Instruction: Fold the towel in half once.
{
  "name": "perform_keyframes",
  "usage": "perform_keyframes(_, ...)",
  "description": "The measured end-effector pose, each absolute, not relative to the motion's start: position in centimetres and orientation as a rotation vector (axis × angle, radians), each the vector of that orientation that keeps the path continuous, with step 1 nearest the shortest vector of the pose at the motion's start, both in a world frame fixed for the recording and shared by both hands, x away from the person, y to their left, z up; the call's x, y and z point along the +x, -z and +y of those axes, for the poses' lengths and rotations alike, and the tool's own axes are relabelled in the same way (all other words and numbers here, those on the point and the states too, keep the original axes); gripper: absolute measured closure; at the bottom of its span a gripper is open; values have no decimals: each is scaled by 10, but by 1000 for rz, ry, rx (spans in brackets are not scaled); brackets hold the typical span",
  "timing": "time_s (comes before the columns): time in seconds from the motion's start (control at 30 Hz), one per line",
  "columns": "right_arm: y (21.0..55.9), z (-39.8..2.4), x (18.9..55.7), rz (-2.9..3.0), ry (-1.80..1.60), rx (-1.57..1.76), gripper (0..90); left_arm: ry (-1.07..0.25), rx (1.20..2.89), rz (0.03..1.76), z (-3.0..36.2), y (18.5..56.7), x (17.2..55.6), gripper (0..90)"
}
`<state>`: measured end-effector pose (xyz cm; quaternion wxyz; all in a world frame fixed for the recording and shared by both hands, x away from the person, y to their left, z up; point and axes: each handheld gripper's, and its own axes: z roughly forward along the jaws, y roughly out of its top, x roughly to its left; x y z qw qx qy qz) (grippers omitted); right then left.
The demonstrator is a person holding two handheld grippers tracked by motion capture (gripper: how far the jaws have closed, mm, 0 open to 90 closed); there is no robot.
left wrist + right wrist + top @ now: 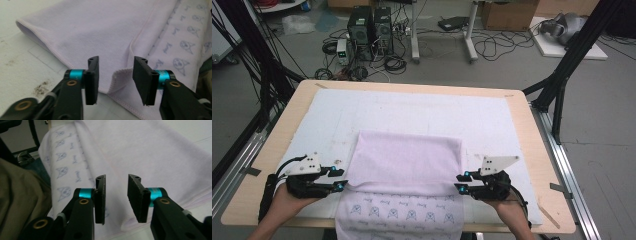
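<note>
The left gripper point(343, 179) and right gripper point(458, 182) are each standing with black jaws parted and nothing pinched, flanking the near corners of the folded flap of the soft lilac towel point(404, 165). The fleecy, stitched-hem towel is lying on the white mat point(332, 115) over the wooden table point(532, 150), its long axis running away from the person, its printed end point(399, 216) hanging over the near edge.
</note>
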<state>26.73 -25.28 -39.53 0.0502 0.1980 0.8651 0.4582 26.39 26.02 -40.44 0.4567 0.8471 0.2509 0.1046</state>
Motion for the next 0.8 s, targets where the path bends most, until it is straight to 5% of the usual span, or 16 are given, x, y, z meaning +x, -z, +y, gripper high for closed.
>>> perform_keyframes(0.33, 424, -233, 285, 2759, -1319, 636, 564, -154, 2165, 596, 237, 423, 273, 490)
perform_keyframes(0.47, 428, -229, 273, 2800, -1276, 593, 562, -137, 2218, 540, 232, 429, 266, 572)
perform_keyframes(0.6, 435, -230, 271, 2838, -1213, 585, 776, -141, 2260, 502, 230, 435, 261, 849)
perform_keyframes(0.67, 437, -231, 271, 2840, -1244, 561, 859, -157, 2248, 496, 232, 433, 257, 868)
perform_keyframes(0.8, 426, -233, 260, 2832, -1302, 529, 872, -179, 2215, 490, 241, 424, 243, 874)
